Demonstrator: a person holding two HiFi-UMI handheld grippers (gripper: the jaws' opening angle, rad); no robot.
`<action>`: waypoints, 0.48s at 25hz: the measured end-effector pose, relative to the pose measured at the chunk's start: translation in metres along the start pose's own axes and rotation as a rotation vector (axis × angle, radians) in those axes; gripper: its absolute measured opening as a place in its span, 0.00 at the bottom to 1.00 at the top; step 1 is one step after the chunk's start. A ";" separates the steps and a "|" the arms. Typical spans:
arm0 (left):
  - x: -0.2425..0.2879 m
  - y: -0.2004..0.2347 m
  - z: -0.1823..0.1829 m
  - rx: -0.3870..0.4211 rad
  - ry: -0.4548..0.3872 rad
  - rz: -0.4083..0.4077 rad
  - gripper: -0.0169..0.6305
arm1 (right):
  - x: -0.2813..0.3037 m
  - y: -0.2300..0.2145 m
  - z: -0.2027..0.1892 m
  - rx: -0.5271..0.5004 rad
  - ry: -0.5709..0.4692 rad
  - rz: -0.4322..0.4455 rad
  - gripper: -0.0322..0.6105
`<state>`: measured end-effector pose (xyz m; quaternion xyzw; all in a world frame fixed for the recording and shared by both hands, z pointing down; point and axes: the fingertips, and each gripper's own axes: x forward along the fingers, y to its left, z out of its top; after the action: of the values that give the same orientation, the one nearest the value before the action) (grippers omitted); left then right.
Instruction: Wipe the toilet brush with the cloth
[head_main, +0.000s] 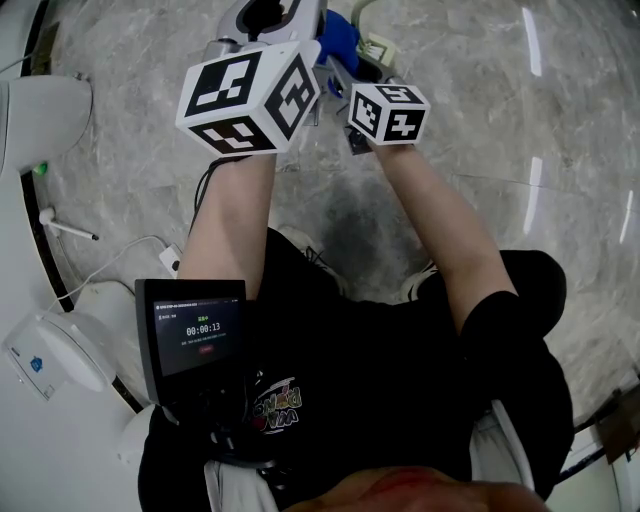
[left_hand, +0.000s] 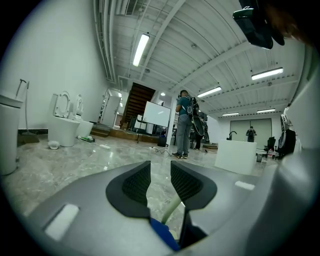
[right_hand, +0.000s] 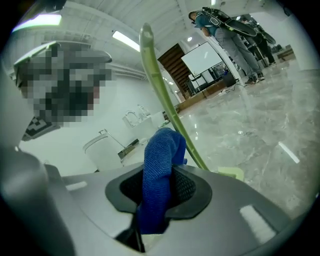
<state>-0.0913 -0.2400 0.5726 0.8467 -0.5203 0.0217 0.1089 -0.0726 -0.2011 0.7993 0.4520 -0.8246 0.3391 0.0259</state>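
Glossy grey marble floor, plain white wall, long ceiling strip light, 2 white ceramic toilets against that wall.

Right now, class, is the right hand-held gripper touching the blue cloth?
Touching. The right gripper view shows the blue cloth pinched in the right hand-held gripper, with both jaw pads pressed against its sides.

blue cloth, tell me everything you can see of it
The blue cloth is a bright blue, finely knitted, microfibre-looking fabric, bunched into a thick fold. It stands upright between the jaws of the right gripper, which are shut on it, its rounded top poking above them. The pale green toilet brush handle runs just behind it; whether they touch is unclear.
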 end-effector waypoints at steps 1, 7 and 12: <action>0.000 0.001 0.001 -0.005 -0.005 0.003 0.22 | -0.002 0.006 0.007 0.012 -0.024 0.020 0.20; 0.000 0.005 0.006 -0.017 -0.018 0.015 0.22 | -0.016 0.045 0.057 0.114 -0.175 0.206 0.20; -0.003 0.014 0.016 -0.029 -0.044 0.037 0.22 | -0.034 0.064 0.106 0.184 -0.276 0.385 0.20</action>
<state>-0.1062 -0.2471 0.5585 0.8356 -0.5385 -0.0025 0.1089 -0.0737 -0.2155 0.6715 0.3290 -0.8570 0.3464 -0.1932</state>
